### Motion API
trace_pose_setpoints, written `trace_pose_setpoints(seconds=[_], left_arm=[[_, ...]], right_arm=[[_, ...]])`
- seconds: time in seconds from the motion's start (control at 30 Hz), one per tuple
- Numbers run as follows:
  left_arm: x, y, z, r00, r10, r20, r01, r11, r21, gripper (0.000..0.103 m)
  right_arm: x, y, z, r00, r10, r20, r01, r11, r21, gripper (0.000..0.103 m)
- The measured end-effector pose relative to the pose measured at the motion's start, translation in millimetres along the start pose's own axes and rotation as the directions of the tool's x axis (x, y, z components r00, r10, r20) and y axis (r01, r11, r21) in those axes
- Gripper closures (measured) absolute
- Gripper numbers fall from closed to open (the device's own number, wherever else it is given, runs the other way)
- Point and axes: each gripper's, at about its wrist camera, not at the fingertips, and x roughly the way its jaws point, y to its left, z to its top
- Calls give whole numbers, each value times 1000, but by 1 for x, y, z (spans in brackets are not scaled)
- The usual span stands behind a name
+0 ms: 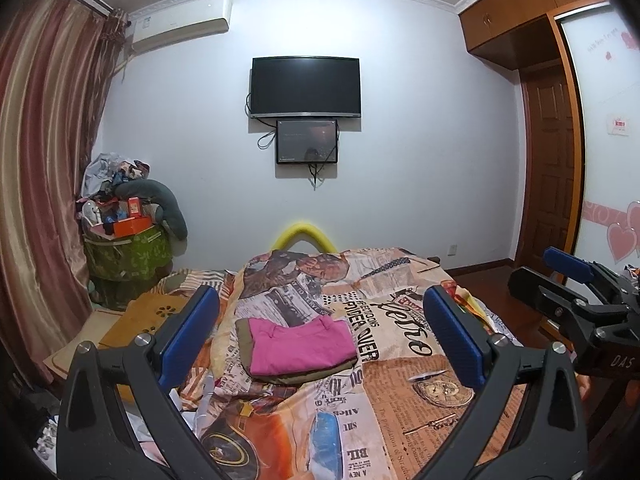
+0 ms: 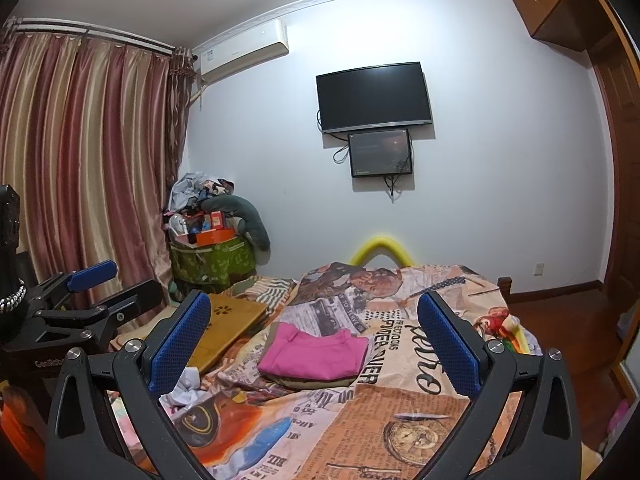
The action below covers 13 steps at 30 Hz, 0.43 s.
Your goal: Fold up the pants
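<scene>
While both tools hang above the near end of the bed [image 1: 400, 380], I see the pink pants [image 1: 298, 346] lying folded into a compact rectangle on the newspaper-print bedspread [image 2: 400, 400], stacked on top of a folded olive-green garment [image 1: 244, 336] whose edges show along the left and underneath. Neither tool touches the pile; both are held back from it.

From the left wrist camera, my left tool [image 1: 320, 332] has its blue pads [image 1: 188, 336] spread wide apart with nothing between them, and the folded stack sits in the gap, further up the bed. My right tool [image 2: 314, 344] is likewise spread wide and holds nothing; in its view the pants [image 2: 316, 354] sit slightly left of centre between the fingers. Each camera catches the other tool at its edge: the right tool [image 1: 576, 284] at the right side of the left view, the left tool [image 2: 84, 292] at the left side of the right view.

Beyond the bed, a television [image 1: 306, 86] hangs on the white wall with a smaller screen [image 1: 307, 141] just below it. An air conditioner [image 2: 244, 54] sits near the ceiling beside striped curtains [image 2: 80, 160]. A green bin [image 2: 212, 260] heaped with clutter stands in the corner, and a yellow foam arch [image 2: 382, 246] rises at the far end of the bed.
</scene>
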Motion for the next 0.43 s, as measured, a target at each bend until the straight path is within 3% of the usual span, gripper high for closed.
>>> trace_pose_setpoints(seconds=[0.43], left_arm=[[1,-2,0,1000,-8,-1,8,1000,4,0]], right_arm=[[0,-1,-2,1000,3,-11,-3,1000,7,0]])
